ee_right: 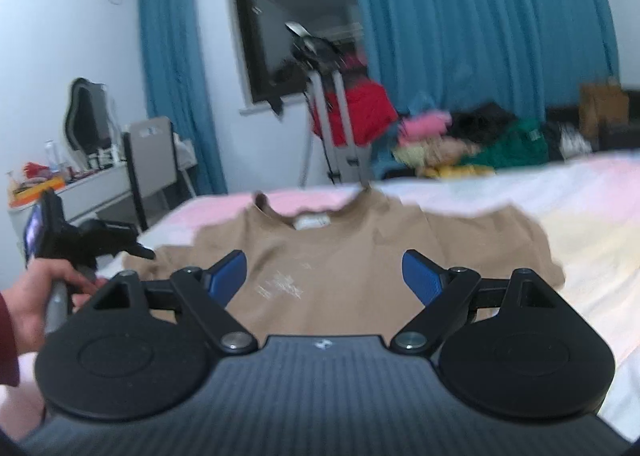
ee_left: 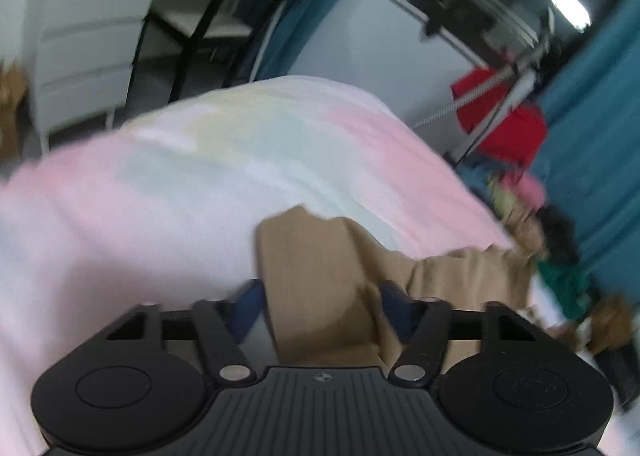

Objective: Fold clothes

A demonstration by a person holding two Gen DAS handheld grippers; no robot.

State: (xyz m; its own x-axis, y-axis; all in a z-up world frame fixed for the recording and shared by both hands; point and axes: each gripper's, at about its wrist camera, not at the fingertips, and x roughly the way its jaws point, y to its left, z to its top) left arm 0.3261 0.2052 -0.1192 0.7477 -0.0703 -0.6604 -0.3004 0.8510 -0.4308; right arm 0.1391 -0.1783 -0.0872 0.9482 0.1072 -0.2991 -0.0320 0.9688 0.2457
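- The tan T-shirt lies spread front-up on the bed, collar at the far side, sleeves out left and right, flat enough for folding.
- The left gripper stands wide around a raised fold of the shirt's cloth, pads not visibly pinching.
- The right gripper hovers wide, empty, over the shirt's near part.
- Neck label and pale chest print are too blurred to read.

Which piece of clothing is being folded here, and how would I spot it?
Look at the bed with the pastel pink, yellow and white cover. Spread flat across it, front side up, lies the tan T-shirt. Unlike the bright heap of clothes behind the bed, it lies alone, plain brown with a faint white chest print and a neck label.
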